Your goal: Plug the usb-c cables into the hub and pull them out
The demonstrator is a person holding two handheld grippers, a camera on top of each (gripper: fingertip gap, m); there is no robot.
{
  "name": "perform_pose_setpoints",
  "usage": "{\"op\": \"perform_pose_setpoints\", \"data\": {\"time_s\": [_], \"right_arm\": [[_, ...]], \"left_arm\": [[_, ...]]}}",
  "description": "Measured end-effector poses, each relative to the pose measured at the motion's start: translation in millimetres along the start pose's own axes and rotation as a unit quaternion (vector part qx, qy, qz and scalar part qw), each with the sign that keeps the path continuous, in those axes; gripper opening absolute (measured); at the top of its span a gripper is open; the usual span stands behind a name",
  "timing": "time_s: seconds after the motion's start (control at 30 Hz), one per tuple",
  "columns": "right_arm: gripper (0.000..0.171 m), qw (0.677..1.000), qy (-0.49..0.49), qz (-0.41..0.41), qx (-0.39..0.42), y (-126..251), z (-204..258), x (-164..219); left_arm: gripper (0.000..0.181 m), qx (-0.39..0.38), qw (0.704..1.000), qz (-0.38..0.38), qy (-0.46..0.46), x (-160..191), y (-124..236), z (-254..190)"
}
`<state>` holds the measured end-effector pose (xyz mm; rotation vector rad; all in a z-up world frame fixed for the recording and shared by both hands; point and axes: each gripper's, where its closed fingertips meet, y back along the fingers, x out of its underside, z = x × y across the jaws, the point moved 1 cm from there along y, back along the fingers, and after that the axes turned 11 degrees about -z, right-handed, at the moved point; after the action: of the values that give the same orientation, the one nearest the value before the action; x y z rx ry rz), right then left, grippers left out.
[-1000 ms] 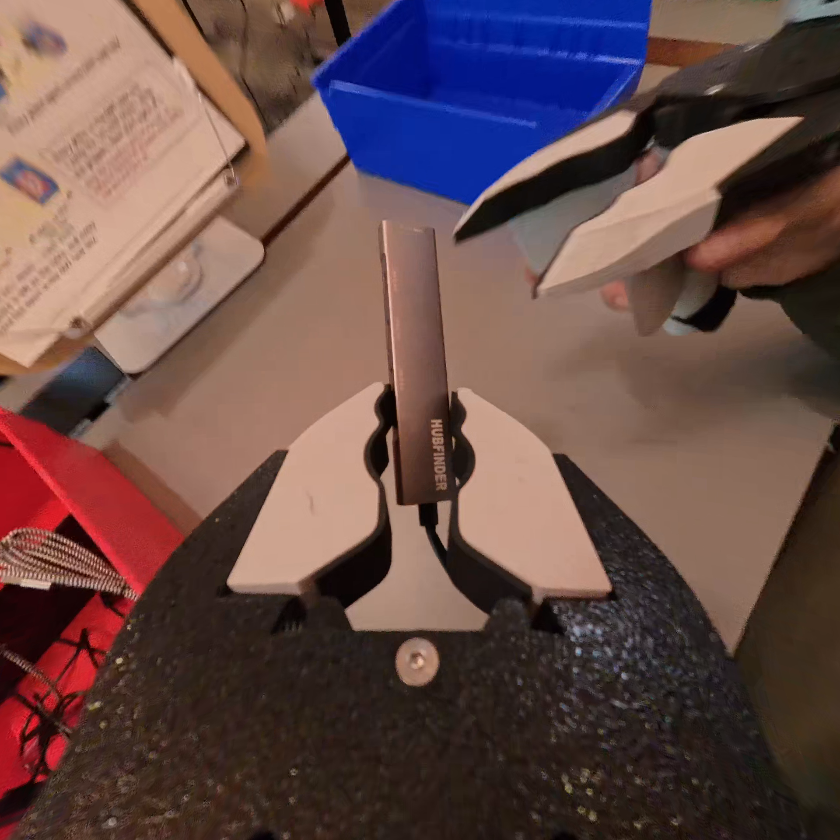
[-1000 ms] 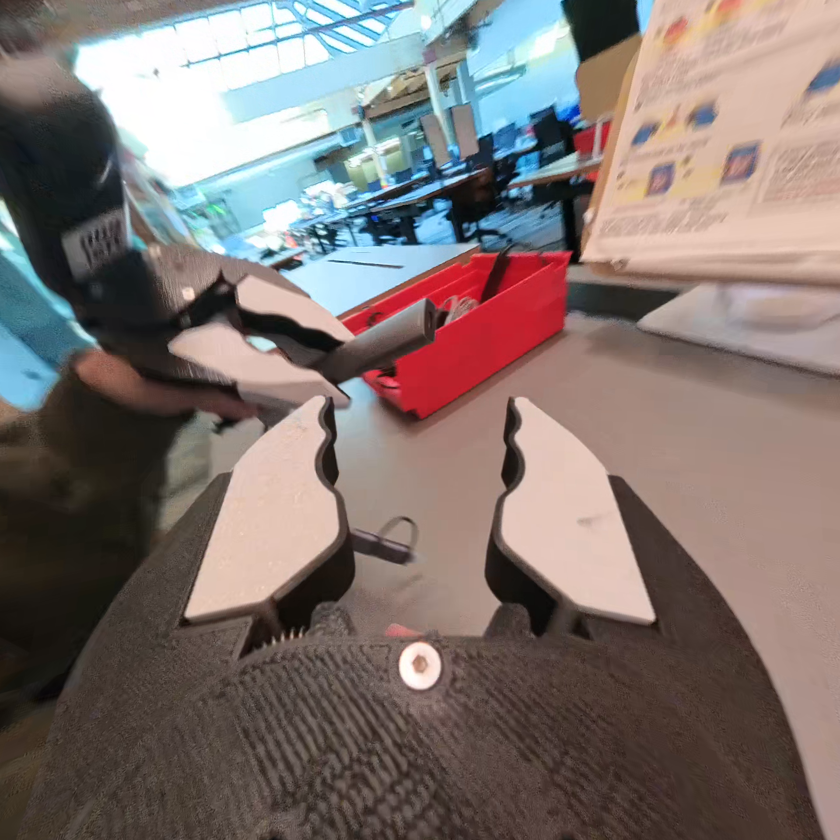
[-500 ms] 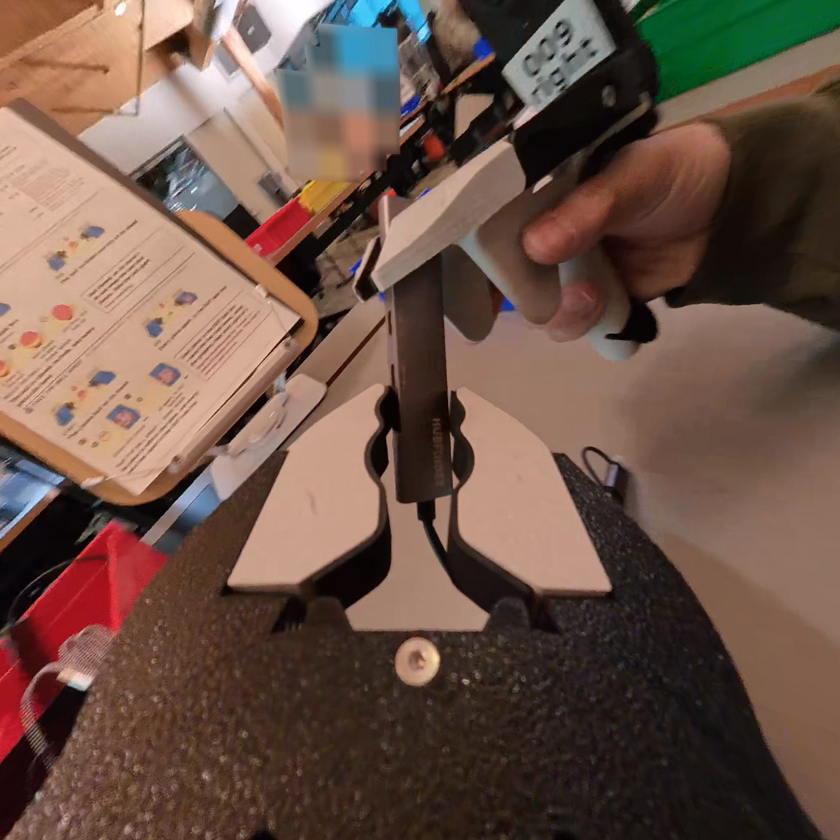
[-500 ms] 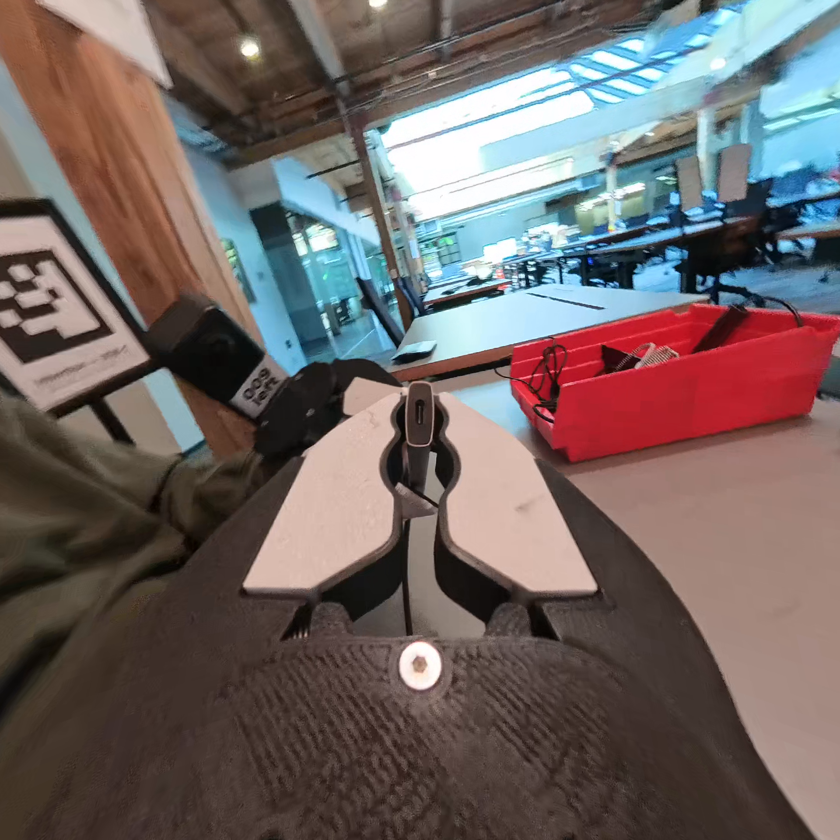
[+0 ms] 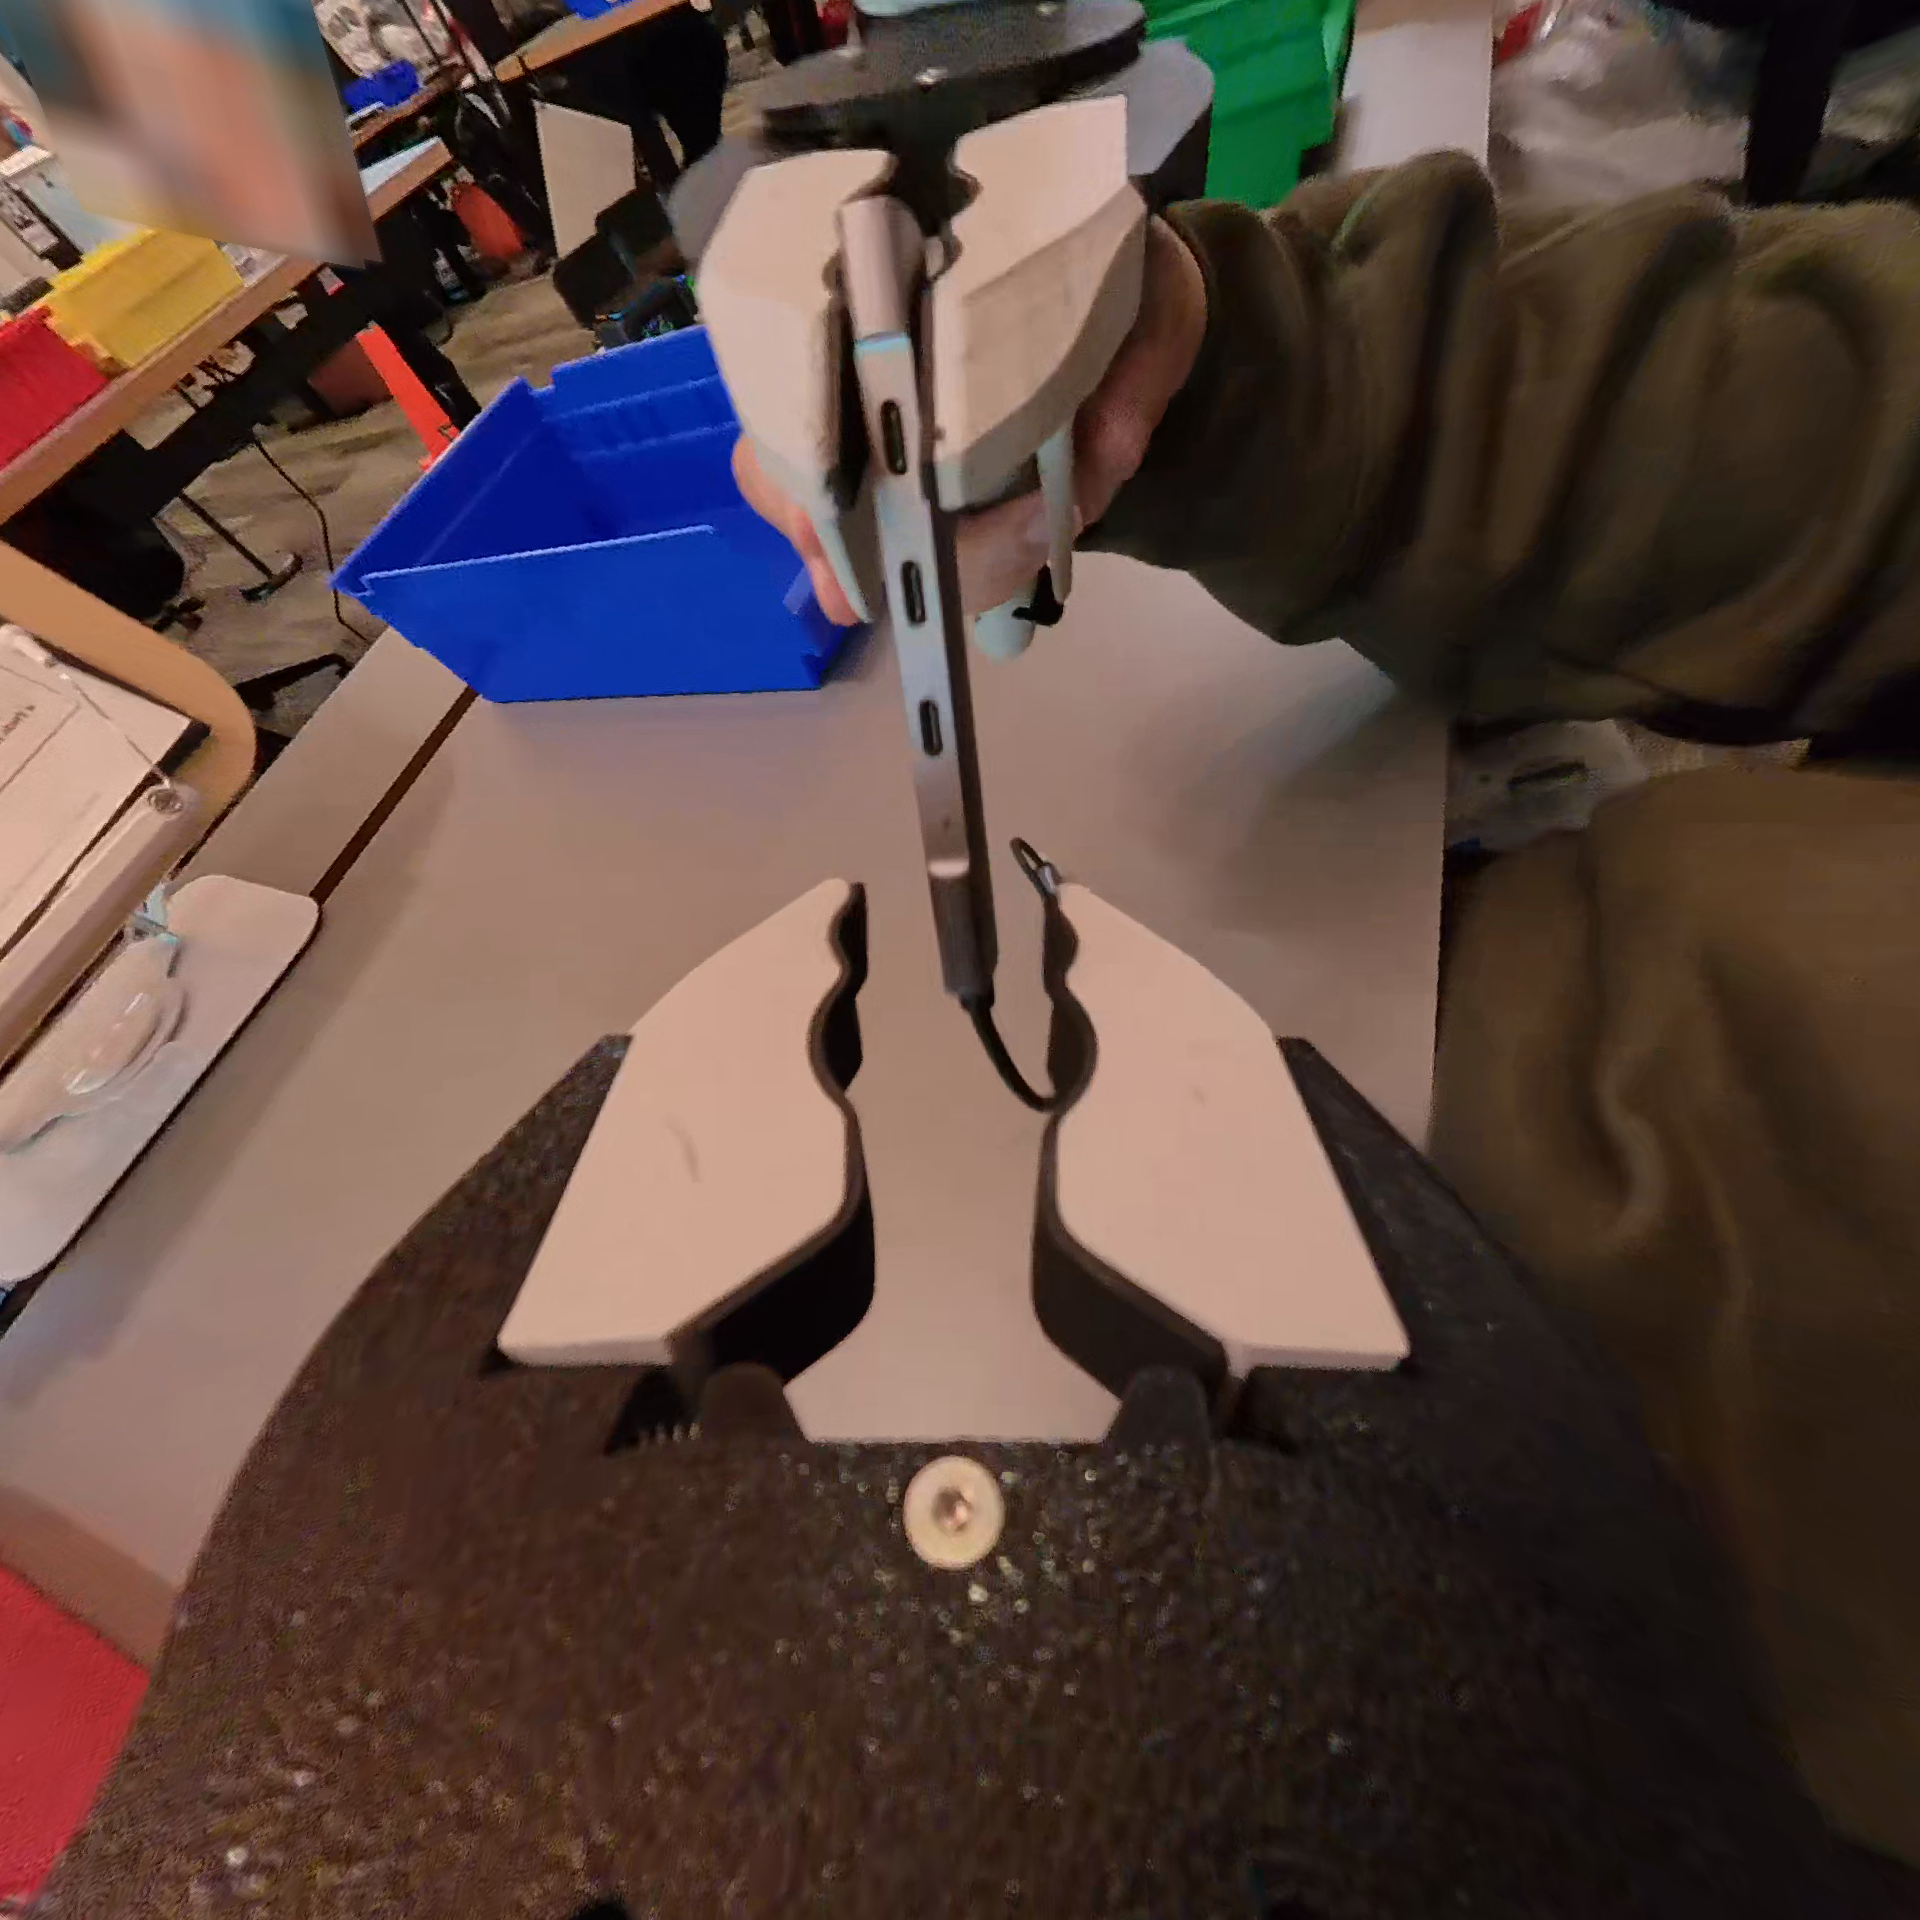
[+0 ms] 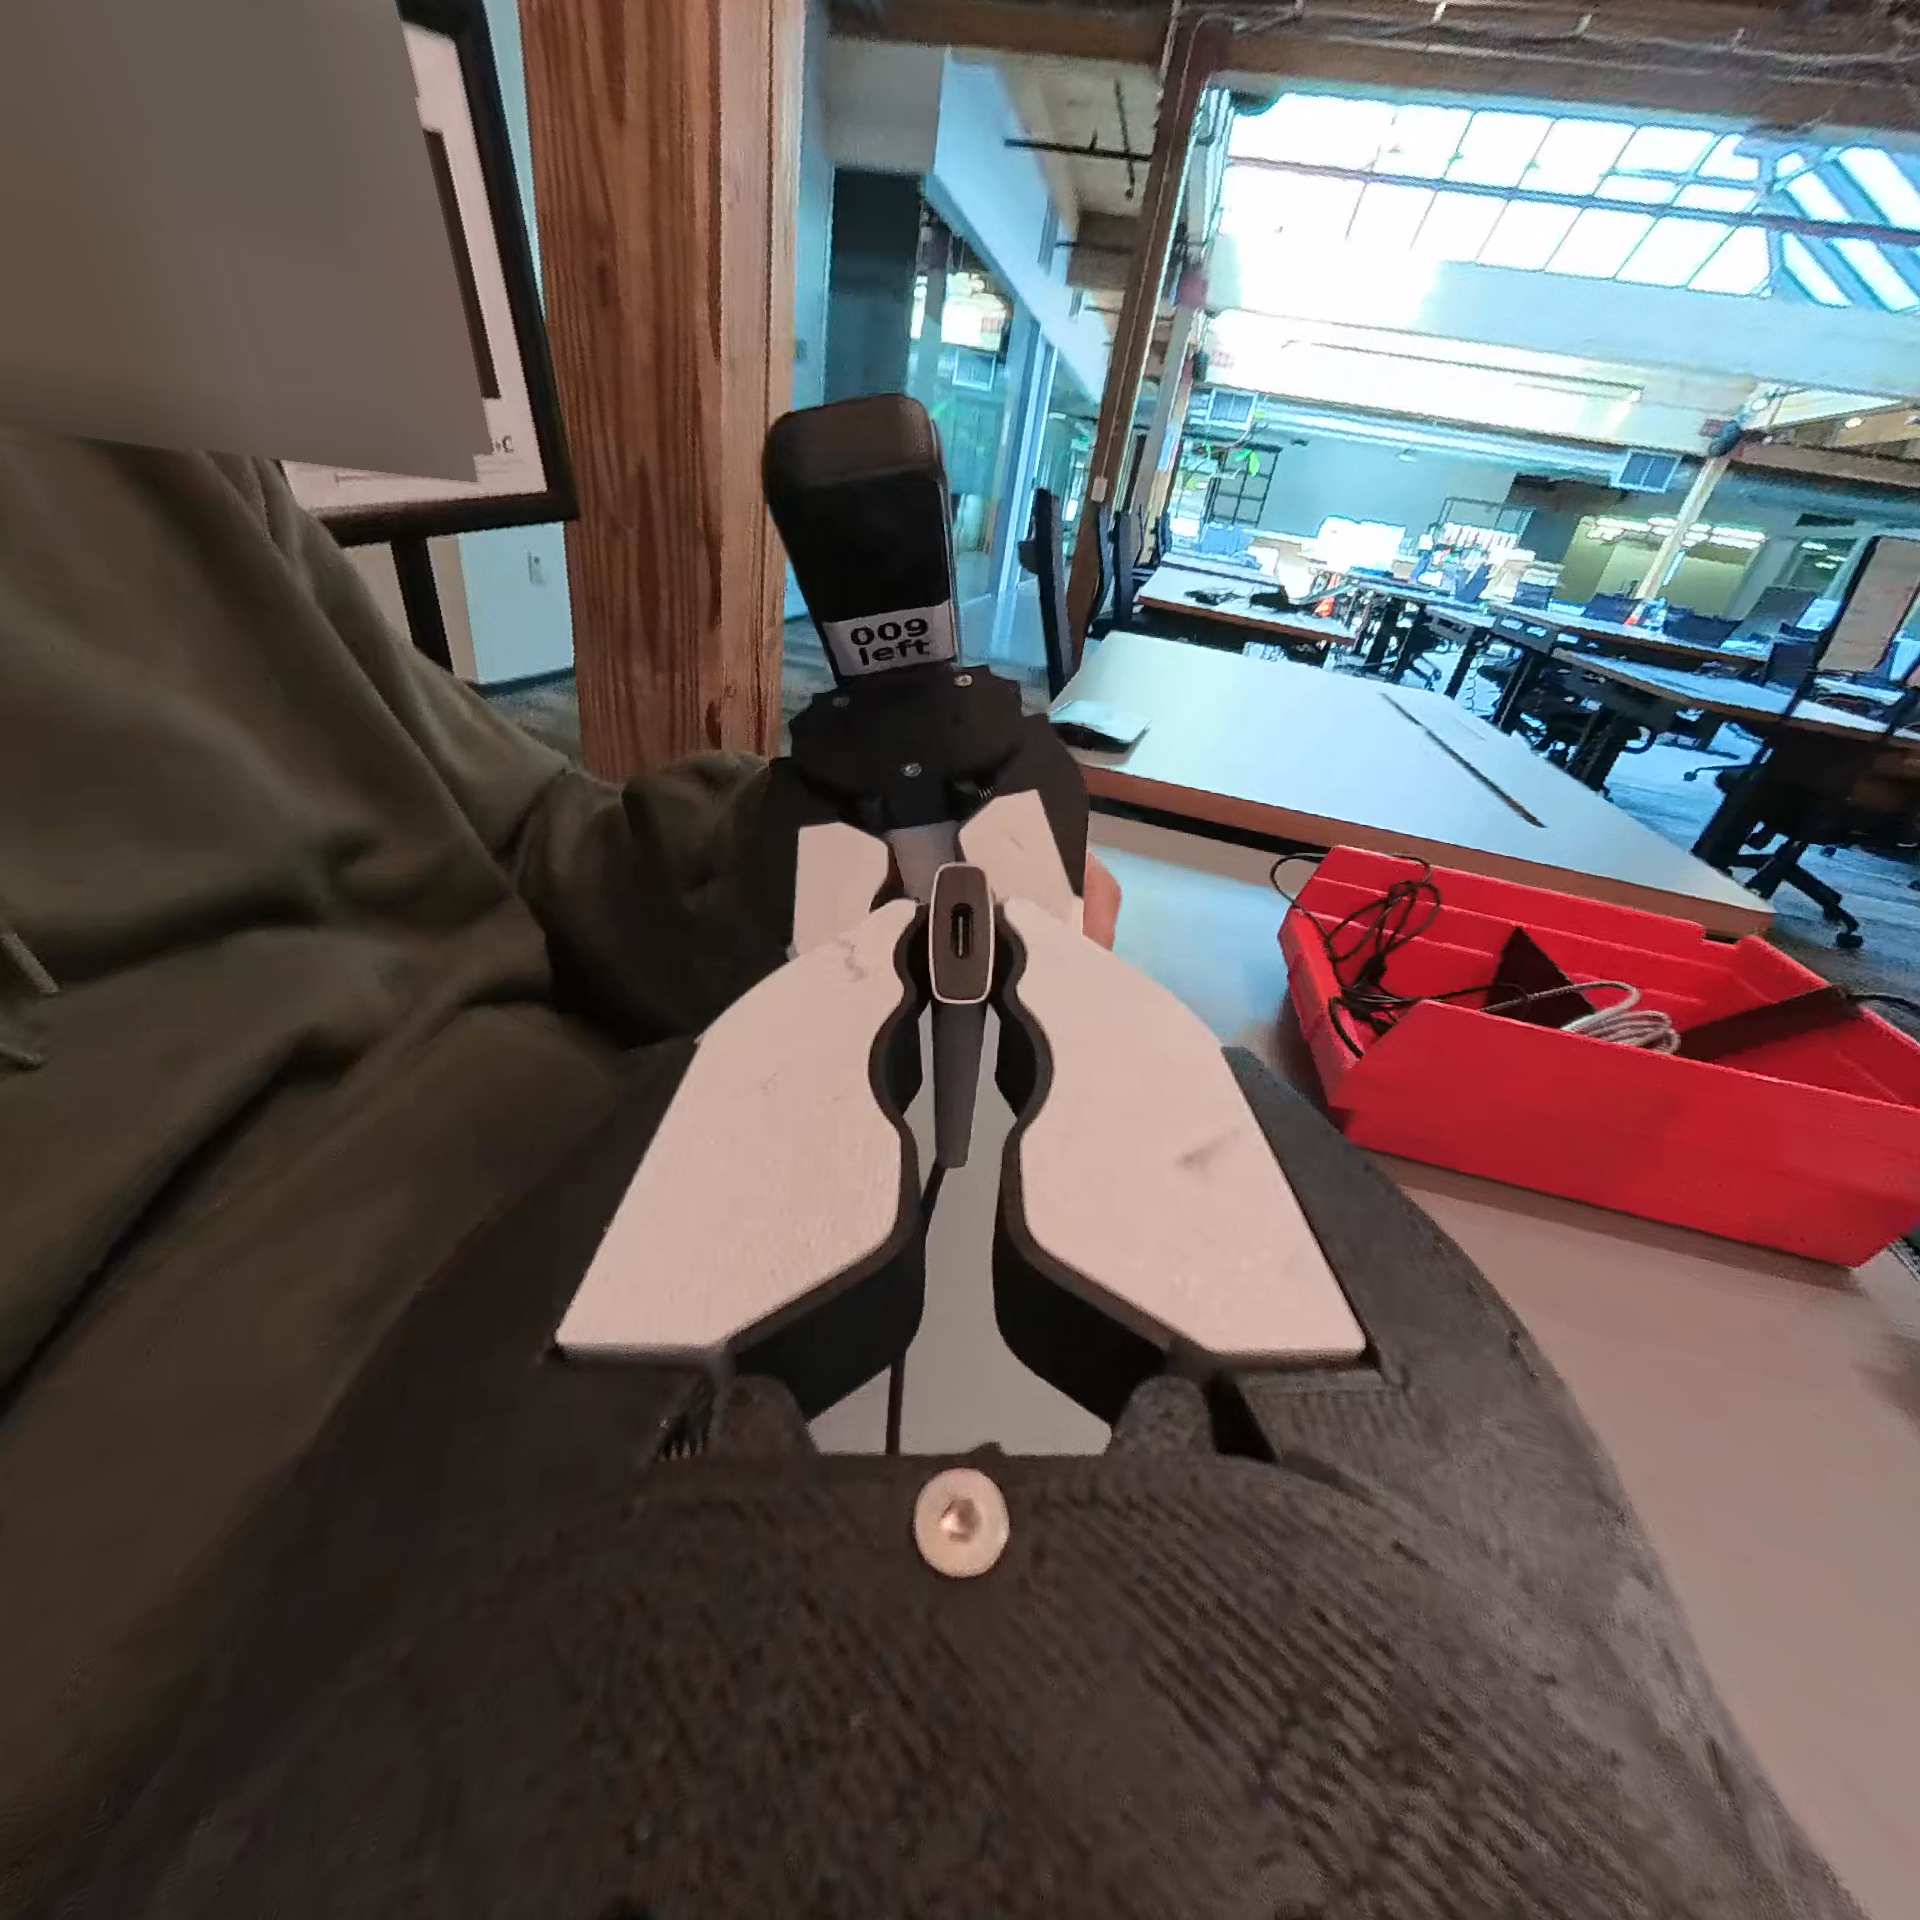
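The slim grey USB-C hub (image 5: 925,675) stands nearly upright above the grey table (image 5: 623,883), with a row of ports along its narrow edge. My right gripper (image 5: 899,343) is shut on its upper part. In the right wrist view the hub (image 6: 953,1070) sits clamped between my right gripper's (image 6: 958,920) fingers, one end facing the camera. My left gripper (image 5: 956,904) is open, with its fingers on either side of the hub's lower end and not touching it. The hub's short black cable (image 5: 1013,1081) curls against my left gripper's right finger. The left gripper (image 6: 920,862) shows beyond the hub.
A blue bin (image 5: 582,613) stands at the far side of the table. A red bin (image 6: 1610,1122) holding cables sits to the right. A loose cable end (image 5: 1034,868) lies on the table. A clipboard stand (image 5: 104,779) is at left. An olive sleeve (image 5: 1455,468) fills the right. The grippers' ends are close to 7 cm from one another.
My right gripper came in open and shut on the hub's upper part. My left gripper, which held the hub's lower end, has opened and let it go.
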<state>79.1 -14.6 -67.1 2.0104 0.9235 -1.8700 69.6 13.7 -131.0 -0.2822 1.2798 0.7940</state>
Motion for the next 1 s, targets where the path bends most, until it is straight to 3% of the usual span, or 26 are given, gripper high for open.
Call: {"op": "perform_pose_setpoints", "data": {"time_s": [0.07, 0.17, 0.2, 0.27, 0.37, 0.47, 0.6, 0.77, 0.87, 1.0], "right_arm": [[0.009, 1.000, -0.002, 0.018, -0.004, -6.3, 0.8, 7.5], [0.011, 0.998, 0.017, 0.027, 0.047, -8.7, -13.2, 12.2], [0.019, 0.993, 0.032, 0.022, 0.114, -6.8, -30.1, 9.7], [0.064, 0.971, 0.054, 0.016, 0.232, -0.6, -59.0, 3.7], [0.079, 0.962, 0.061, 0.106, 0.245, -12.2, -58.1, 28.7], [0.071, 0.942, 0.118, 0.191, 0.251, -29.6, -57.3, 61.5], [0.050, 0.912, 0.201, 0.211, 0.288, -46.7, -65.9, 78.8], [0.024, 0.896, 0.232, 0.154, 0.346, -49.7, -72.2, 66.0], [0.004, 0.904, 0.226, 0.148, 0.332, -50.1, -68.8, 70.1], [0.009, 0.901, 0.220, 0.141, 0.347, -47.5, -71.9, 72.0]], "left_arm": [[0.012, -0.004, 1.000, 0.008, -0.024, 4.5, -6.9, -0.6], [0.009, -0.040, 0.999, 0.011, 0.022, 11.3, -7.7, 14.4], [0.009, -0.064, 0.997, -0.006, 0.050, 11.2, -5.2, 25.4], [0.009, -0.140, 0.981, -0.053, 0.124, 12.6, 4.6, 55.3], [0.009, -0.220, 0.911, -0.184, 0.297, 11.2, 27.6, 92.0], [0.009, -0.229, 0.836, -0.289, 0.407, 9.5, 48.2, 109.2], [0.009, -0.208, 0.772, -0.358, 0.482, 5.4, 60.1, 113.6], [0.008, -0.173, 0.727, -0.394, 0.535, 4.9, 49.4, 106.9], [0.008, -0.159, 0.713, -0.398, 0.555, 6.8, 39.8, 101.8], [0.008, -0.171, 0.708, -0.404, 0.554, 9.8, 39.2, 102.1]]}}
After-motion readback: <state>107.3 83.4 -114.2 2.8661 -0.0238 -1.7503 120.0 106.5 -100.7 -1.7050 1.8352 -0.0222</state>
